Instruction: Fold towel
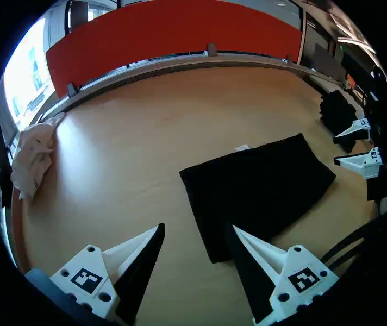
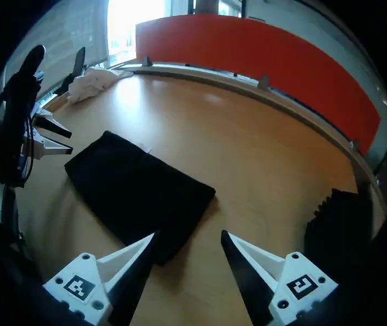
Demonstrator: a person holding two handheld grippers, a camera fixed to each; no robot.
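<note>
A black towel (image 1: 258, 187) lies flat on the wooden table, folded into a rectangle, with a small white tag (image 1: 242, 147) at its far edge. My left gripper (image 1: 196, 236) hovers open over the towel's near corner, nothing between its fingers. In the right gripper view the same towel (image 2: 139, 190) stretches from left to centre, and my right gripper (image 2: 188, 242) stands open just past its near end. The right gripper (image 1: 356, 146) appears at the far right of the left gripper view, beyond the towel. The left gripper (image 2: 52, 138) shows at the left of the right gripper view.
A stack of dark folded cloth (image 1: 337, 111) sits at the table's far right, seen again as dark cloth (image 2: 340, 228). A crumpled pale cloth (image 1: 33, 157) lies at the left edge, also as pale cloth (image 2: 93, 81). A red partition (image 1: 182, 38) lines the table's back.
</note>
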